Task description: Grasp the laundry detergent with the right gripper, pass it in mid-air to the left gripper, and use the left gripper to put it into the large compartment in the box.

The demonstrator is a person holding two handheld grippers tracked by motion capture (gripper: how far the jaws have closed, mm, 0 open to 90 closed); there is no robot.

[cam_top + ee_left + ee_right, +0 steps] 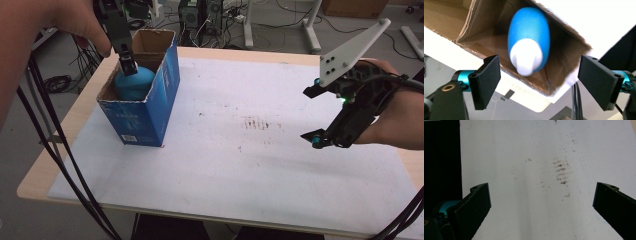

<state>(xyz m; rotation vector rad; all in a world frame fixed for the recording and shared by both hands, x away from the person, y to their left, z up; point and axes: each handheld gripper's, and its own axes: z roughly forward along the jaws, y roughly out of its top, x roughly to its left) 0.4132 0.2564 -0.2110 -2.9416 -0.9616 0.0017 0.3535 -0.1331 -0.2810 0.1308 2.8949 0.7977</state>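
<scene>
An open blue cardboard box (150,112) stands at the far left of the white mat (250,170). Inside it lies a blue bottle (135,84) with a white cap. My left gripper (129,66) points down into the box mouth, just above the bottle. In the left gripper view its jaws stand apart, and the bottle (529,37) lies beyond them on the brown inner wall (481,37), cap toward the camera and untouched by the pads. My right gripper (305,115) hovers at the right over the mat, wide open with nothing between its fingers (541,187).
A patch of brown smudges (257,122) marks the mat's middle, also under the right gripper as stains (560,171). Black cables (50,140) hang off the table's left edge. Beyond the far edge the floor holds equipment, desk legs and wires.
</scene>
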